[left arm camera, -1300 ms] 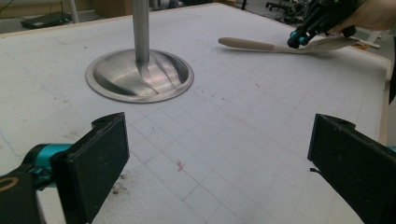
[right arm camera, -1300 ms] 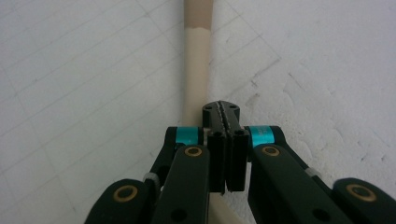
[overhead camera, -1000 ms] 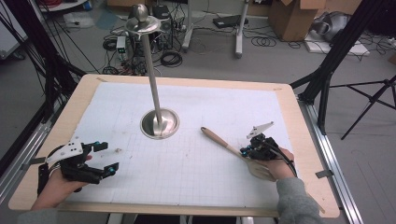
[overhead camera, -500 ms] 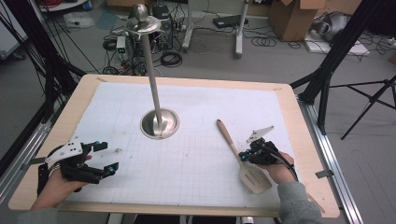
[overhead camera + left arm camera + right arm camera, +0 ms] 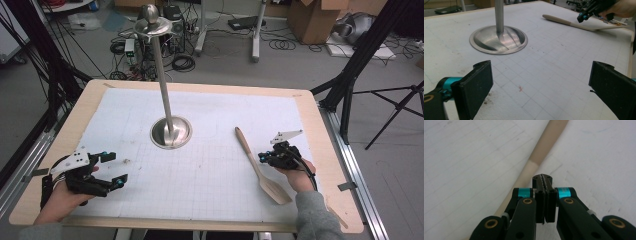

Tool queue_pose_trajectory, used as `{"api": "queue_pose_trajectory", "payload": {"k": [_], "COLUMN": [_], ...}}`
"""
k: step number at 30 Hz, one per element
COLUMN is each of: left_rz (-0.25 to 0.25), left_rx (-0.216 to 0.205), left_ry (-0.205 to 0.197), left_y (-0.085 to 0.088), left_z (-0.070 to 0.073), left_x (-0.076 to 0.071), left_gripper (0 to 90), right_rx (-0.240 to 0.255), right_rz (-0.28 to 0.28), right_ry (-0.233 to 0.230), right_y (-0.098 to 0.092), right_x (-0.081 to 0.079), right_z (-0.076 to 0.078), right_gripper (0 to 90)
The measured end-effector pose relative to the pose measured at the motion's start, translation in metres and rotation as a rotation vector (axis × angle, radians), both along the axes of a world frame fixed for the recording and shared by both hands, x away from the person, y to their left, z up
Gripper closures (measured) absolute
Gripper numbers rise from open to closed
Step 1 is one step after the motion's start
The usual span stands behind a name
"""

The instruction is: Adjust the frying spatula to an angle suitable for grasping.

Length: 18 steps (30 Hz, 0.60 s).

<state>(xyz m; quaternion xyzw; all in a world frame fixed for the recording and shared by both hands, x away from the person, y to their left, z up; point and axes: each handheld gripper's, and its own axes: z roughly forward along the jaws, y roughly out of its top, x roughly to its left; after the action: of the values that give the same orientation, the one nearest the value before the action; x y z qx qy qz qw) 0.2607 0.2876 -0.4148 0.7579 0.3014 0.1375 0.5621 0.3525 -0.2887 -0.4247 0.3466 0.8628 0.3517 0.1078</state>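
Right gripper view, we see the right gripper (image 5: 545, 180) clenched empty, hiding part of the wooden spatula (image 5: 544, 147), left gripper (image 5: 541, 82) released.

wooden spatula (image 5: 260, 167) on table (image 5: 320, 165) (flat), steel stand (image 5: 170, 131)

text: none legible | labels: none | numbers: none

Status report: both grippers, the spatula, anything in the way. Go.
Left gripper open, holding nothing. Right gripper shut, nothing between the jaws, over the wooden spatula lying flat. Metal stand well apart.
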Motion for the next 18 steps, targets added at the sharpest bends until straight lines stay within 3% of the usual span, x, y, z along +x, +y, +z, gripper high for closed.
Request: {"api": "queue_pose_trajectory", "payload": {"k": [2,11,14,18], "left_rz": [-0.002,0.007,0.010,0.012], "left_rx": [0.001,0.011,0.014,0.018], "left_ry": [0.002,0.013,0.018,0.019], "left_y": [0.000,0.001,0.002,0.003], "left_z": [-0.001,-0.004,-0.005,-0.005], "left_x": [0.000,0.000,-0.001,-0.002], "left_gripper": [5.9,5.9,5.9,5.9], "right_rx": [0.023,0.038,0.055,0.042], "right_rz": [-0.013,-0.026,-0.010,0.035], "right_ry": [-0.004,0.010,0.011,0.013], "right_y": [-0.001,0.005,0.008,0.017], "right_x": [0.004,0.022,0.025,0.027], "right_z": [0.000,-0.014,-0.017,-0.016], "right_gripper": [89.9,89.9,89.9,89.9]}}
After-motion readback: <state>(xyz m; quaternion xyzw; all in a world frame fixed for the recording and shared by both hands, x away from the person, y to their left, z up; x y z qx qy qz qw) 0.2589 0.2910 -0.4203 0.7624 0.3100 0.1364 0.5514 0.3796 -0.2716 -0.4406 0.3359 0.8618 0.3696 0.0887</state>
